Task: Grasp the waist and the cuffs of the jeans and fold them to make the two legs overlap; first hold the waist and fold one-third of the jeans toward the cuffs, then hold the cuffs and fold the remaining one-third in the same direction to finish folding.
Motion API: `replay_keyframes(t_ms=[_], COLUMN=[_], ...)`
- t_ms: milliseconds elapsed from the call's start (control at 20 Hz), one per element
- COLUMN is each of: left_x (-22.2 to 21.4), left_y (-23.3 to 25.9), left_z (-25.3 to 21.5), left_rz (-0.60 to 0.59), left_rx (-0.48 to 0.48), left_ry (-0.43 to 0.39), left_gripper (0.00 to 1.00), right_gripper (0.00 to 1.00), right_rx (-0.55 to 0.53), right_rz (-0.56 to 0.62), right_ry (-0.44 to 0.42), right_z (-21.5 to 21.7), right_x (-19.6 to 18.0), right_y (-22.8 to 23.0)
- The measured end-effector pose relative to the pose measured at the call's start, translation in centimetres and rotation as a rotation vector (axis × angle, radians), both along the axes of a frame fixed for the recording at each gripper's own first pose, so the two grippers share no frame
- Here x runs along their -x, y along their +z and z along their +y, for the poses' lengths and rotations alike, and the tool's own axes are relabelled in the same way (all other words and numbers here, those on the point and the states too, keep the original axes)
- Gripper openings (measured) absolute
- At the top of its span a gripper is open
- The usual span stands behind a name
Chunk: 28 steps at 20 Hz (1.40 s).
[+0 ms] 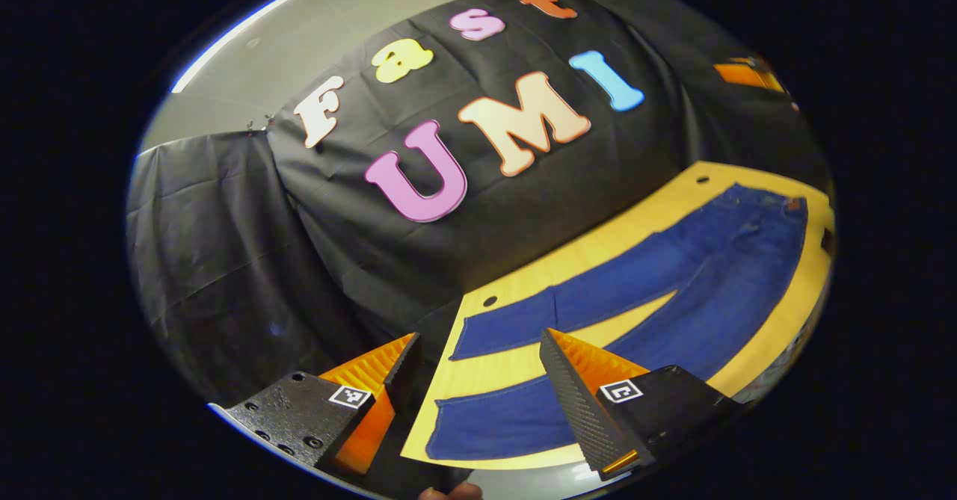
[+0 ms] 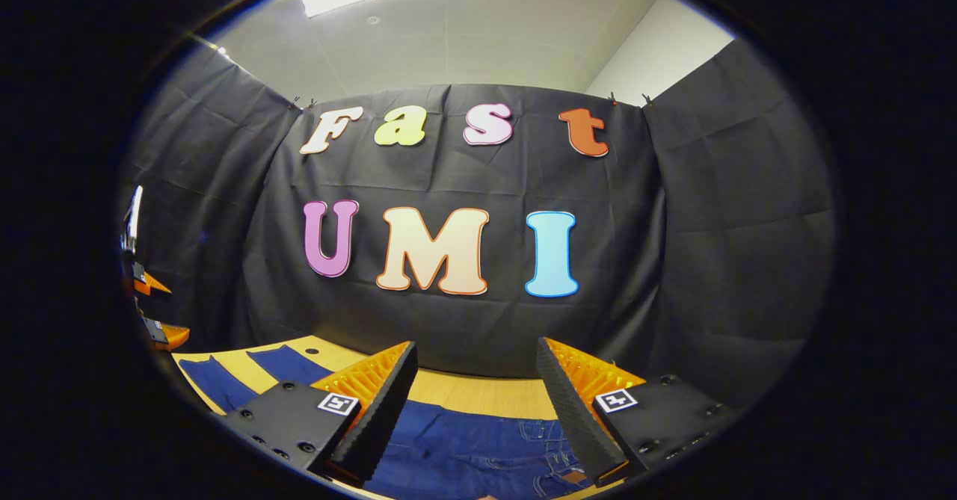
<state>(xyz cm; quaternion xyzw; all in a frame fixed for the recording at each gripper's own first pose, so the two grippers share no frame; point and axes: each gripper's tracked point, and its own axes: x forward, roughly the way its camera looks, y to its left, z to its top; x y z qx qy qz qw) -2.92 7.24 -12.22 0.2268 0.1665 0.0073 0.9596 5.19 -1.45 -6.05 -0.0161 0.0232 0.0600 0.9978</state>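
Dark blue jeans (image 1: pixel 673 291) lie flat on the yellow table (image 1: pixel 635 212), the two legs spread apart in a V. The cuffs lie nearest my left gripper (image 1: pixel 478 339), which hovers open above them with nothing between its fingers. The waist is at the far end of the table. In the right gripper view the waist (image 2: pixel 478 448) with its pockets lies just below my right gripper (image 2: pixel 477 347), which is open and holds nothing. The legs (image 2: pixel 217 380) run off to the left there, toward the other gripper (image 2: pixel 153 306) at the far left edge.
Black cloth walls close in the table on the far side and both ends. Two small round holes (image 1: pixel 490 300) sit along the table's far edge. An orange part of the other gripper (image 1: pixel 748 74) shows above the waist end.
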Motion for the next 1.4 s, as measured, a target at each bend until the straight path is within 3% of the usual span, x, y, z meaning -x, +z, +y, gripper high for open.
replay_keyframes(t_ms=[300, 550, 600, 650, 800, 850, 900, 1100, 1150, 1200, 1400], left_x=[1.0, 2.4, 2.8, 3.0, 3.9, 4.0, 4.1, 4.4, 4.4, 4.4, 3.3], left_y=[-8.8, -15.1, -16.2, -17.2, -19.8, -20.5, -21.4, -23.7, -24.0, -24.5, -25.3], left_z=[4.0, 7.4, 7.8, 8.1, 9.3, 9.6, 10.0, 11.4, 11.6, 11.9, 11.9], left_rz=[0.236, 0.413, 0.441, 0.466, 0.521, 0.541, 0.561, 0.625, 0.638, 0.654, 0.651], left_rx=[-0.206, -0.291, -0.317, -0.35, -0.424, -0.439, -0.457, -0.533, -0.541, -0.543, -0.609], left_ry=[-0.093, -0.111, -0.126, -0.144, -0.18, -0.183, -0.192, -0.231, -0.235, -0.243, -0.289], left_gripper=[0.95, 0.96, 1.0, 0.96, 1.0, 0.96, 1.0, 0.96, 1.0, 0.96, 0.94], right_gripper=[0.99, 0.99, 1.0, 0.99, 0.99, 0.99, 0.99, 0.99, 0.99, 0.99, 0.99], right_rx=[0.052, 0.072, 0.079, 0.087, 0.099, 0.098, 0.097, 0.109, 0.11, 0.111, 0.125], right_rz=[0.027, 0.075, 0.085, 0.093, 0.106, 0.109, 0.113, 0.127, 0.131, 0.136, 0.14], right_ry=[0.023, 0.033, 0.035, 0.038, 0.028, 0.024, 0.021, 0.002, -0.003, -0.009, -0.03], right_z=[3.1, 4.3, 4.4, 4.6, 4.5, 4.5, 4.5, 4.4, 4.3, 4.3, 3.9], right_x=[-1.3, -2.0, -2.1, -2.2, -2.6, -2.7, -2.8, -3.2, -3.2, -3.2, -3.2], right_y=[-1.7, -3.7, -4.0, -4.2, -4.9, -5.1, -5.2, -5.7, -6.0, -6.1, -6.4])
